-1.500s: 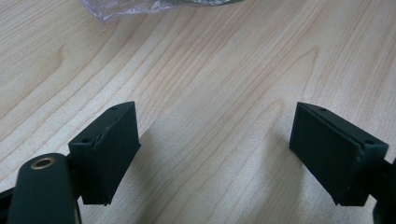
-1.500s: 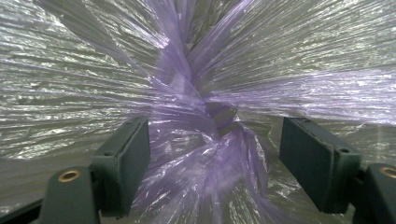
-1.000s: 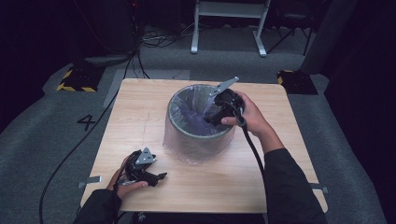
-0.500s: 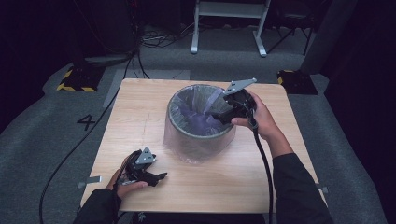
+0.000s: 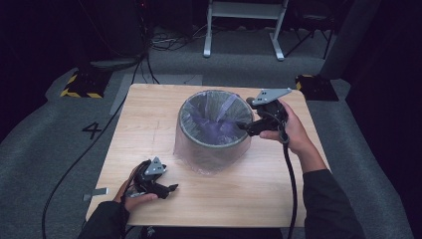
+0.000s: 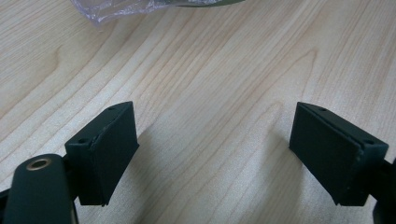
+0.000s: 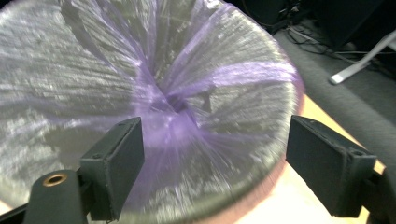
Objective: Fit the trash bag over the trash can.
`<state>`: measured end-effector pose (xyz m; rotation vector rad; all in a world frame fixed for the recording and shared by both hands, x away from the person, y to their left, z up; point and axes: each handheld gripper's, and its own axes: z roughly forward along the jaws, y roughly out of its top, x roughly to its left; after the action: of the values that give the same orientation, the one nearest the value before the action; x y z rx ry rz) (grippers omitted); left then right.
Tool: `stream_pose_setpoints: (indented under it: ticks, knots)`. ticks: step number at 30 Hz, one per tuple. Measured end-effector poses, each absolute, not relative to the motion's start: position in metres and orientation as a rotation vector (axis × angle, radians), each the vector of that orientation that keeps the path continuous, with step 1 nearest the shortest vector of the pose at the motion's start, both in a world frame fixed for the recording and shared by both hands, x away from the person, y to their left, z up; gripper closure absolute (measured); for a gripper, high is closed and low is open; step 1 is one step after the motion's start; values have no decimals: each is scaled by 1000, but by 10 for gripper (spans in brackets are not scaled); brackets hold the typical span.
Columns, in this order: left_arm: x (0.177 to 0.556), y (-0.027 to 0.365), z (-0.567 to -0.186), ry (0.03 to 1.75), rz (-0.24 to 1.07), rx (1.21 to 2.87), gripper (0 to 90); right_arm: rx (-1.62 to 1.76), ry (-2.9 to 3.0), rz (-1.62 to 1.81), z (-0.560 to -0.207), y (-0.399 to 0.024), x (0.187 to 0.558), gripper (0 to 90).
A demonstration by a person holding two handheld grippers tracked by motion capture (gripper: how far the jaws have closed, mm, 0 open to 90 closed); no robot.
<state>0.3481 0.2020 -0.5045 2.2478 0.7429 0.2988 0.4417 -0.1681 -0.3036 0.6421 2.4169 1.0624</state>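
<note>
At the near left corner of the pale wooden table (image 5: pixel 149 124), the left gripper (image 5: pixel 166 188) rests low over the boards in the person's left hand (image 5: pixel 133 198), its black jaws spread wide with only bare wood grain between them. In the left gripper view, a crumpled edge of clear plastic film (image 6: pixel 116 7) lies on the table ahead of those jaws, well apart from them. Farther in, near the table's middle, stands the round grey bin (image 5: pixel 215 130), lined with a translucent purple-tinted plastic bag (image 5: pixel 214 124) whose folds gather toward the centre. At the bin's far right rim, the right gripper (image 5: pixel 242 125), held in the right hand (image 5: pixel 291 130), points over the edge; its jaws stand wide apart, nothing pressed between them, with the bag's gathered purple folds just ahead.
</note>
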Motion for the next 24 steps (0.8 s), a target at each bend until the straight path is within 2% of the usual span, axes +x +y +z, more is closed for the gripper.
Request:
stream_pose_setpoints:
  ticks: [24]
  knots:
    - [351,200,-504,734,296,2251,143,625,2397,996,-308,-203,397,187]
